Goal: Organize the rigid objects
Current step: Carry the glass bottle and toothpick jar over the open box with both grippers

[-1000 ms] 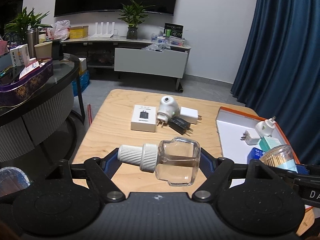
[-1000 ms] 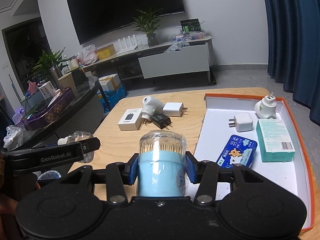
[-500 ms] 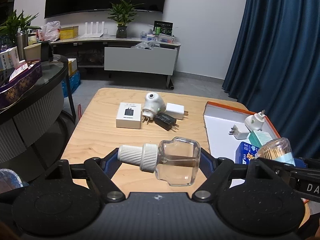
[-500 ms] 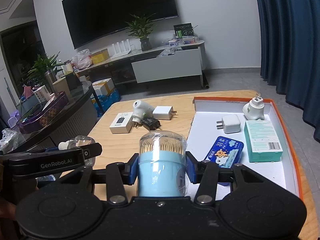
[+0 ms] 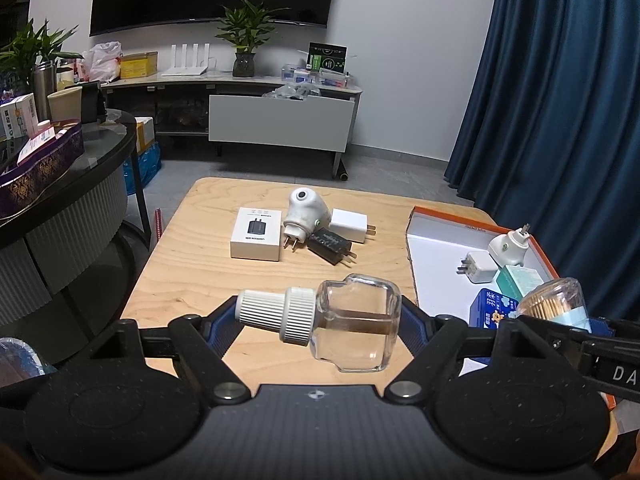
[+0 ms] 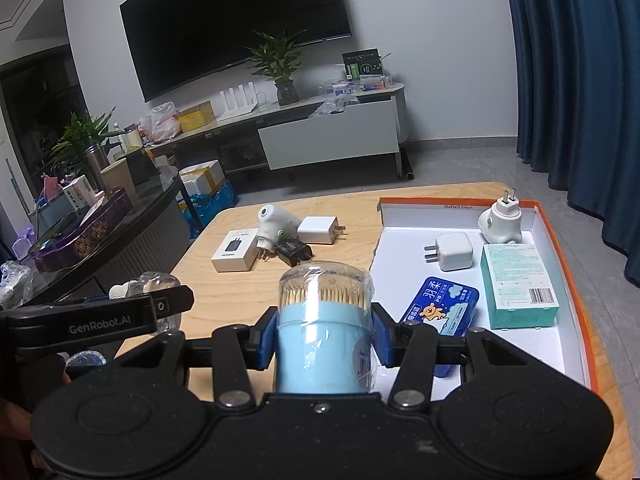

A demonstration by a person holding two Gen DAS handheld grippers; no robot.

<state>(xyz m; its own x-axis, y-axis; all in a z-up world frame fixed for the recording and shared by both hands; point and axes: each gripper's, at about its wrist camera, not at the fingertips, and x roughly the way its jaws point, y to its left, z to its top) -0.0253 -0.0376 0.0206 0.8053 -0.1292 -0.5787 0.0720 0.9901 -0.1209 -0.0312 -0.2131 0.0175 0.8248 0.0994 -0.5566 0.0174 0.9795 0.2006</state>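
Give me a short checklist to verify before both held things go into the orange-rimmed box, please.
1. Left tongs hold the glass bottle firmly: ok, it sits sideways between both pads.
2. Bottle cap closed: ok, it looks seated; tightness cannot tell.
3. Right tongs hold the toothpick jar upright: ok.
4. Free space in the box: ok, bare white floor at the near end, in front of the blue pack and the teal carton.
5. Two tongs clear of each other: cannot tell, they are close side by side.
6. Loose chargers on the table out of the path: ok, they lie farther away.
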